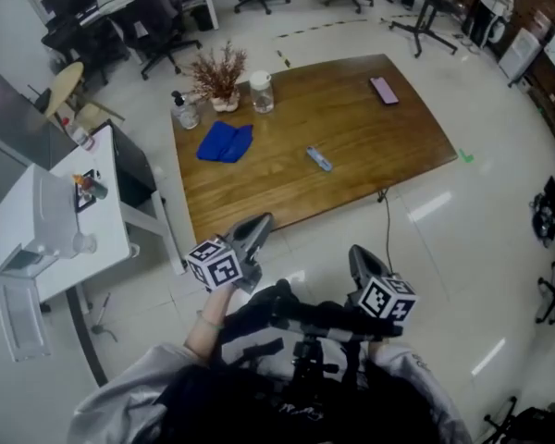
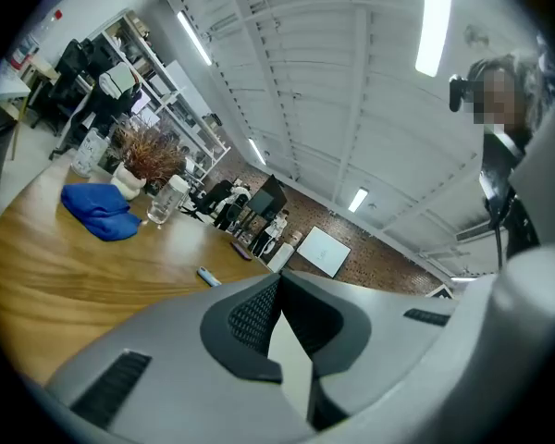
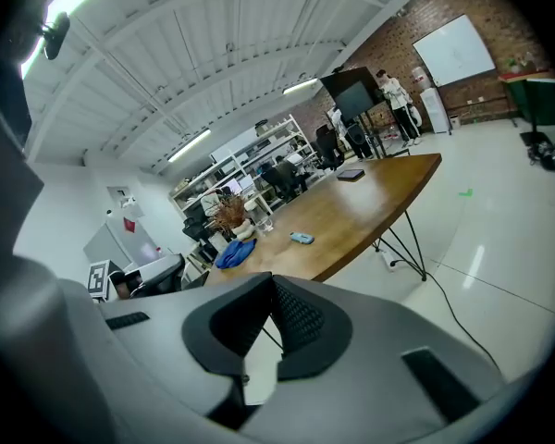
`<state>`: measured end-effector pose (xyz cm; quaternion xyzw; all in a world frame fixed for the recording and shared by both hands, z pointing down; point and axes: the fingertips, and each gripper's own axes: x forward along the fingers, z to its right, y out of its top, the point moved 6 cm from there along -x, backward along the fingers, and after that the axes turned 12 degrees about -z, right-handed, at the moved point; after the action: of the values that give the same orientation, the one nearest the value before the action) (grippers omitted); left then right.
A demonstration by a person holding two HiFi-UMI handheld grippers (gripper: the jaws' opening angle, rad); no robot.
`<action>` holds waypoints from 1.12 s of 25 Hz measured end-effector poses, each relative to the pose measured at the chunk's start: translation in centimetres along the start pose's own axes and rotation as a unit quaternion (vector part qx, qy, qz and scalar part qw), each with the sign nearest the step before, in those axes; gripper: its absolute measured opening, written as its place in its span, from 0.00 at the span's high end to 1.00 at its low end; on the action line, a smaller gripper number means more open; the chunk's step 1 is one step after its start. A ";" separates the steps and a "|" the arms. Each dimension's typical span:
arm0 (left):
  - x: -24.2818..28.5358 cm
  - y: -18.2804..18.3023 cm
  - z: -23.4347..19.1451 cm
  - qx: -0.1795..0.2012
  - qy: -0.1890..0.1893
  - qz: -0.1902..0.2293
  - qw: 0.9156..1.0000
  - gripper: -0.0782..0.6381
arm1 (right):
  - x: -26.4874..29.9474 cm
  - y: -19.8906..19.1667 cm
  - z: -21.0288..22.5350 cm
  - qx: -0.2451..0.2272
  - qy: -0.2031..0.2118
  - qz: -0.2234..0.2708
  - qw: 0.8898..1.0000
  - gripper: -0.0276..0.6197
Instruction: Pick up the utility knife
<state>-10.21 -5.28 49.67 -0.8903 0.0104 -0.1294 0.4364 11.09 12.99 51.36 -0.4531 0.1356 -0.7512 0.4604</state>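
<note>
The utility knife point(image 1: 319, 159), a small blue-grey bar, lies on the wooden table point(image 1: 370, 146) near its middle. It shows small and far off in the left gripper view point(image 2: 208, 276) and the right gripper view point(image 3: 302, 238). Both grippers hang over the floor, short of the table's near edge. My left gripper point(image 1: 262, 218) is shut, its pads meeting with nothing between them point(image 2: 279, 276). My right gripper point(image 1: 355, 251) is also shut and empty point(image 3: 271, 277), pointing slightly down towards the table.
On the table are a blue cloth point(image 1: 226, 142), a glass jar point(image 1: 261, 92), a dried plant in a pot point(image 1: 219, 77), a clear bottle point(image 1: 187, 111) and a pink phone point(image 1: 384, 90). A white cabinet point(image 1: 74, 202) stands left; a cable point(image 1: 386, 220) trails on the floor.
</note>
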 end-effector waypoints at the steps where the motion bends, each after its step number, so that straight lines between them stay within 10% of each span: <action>1: 0.6 0.4 -0.5 -0.006 -0.004 -0.003 1.000 0.89 | 0.3 0.4 0.1 0.004 -0.003 -0.002 1.000 0.94; 8: 3.2 0.6 -3.3 -0.044 -0.023 -0.022 0.999 0.89 | 2.8 2.8 1.3 0.030 -0.025 -0.041 0.998 0.94; 16: 2.8 3.6 -8.1 -0.042 0.093 0.006 0.995 0.89 | 11.8 9.7 2.3 -0.043 0.024 -0.111 0.993 0.94; 28: 8.0 7.6 -8.9 -0.099 0.177 0.096 0.974 0.89 | 25.2 18.1 3.5 -0.258 0.071 -0.265 0.927 0.67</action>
<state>-3.87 -17.89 50.74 -0.8869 0.1860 -0.2408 0.3475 20.07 -16.57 56.06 -0.5207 0.2323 -0.8152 0.1014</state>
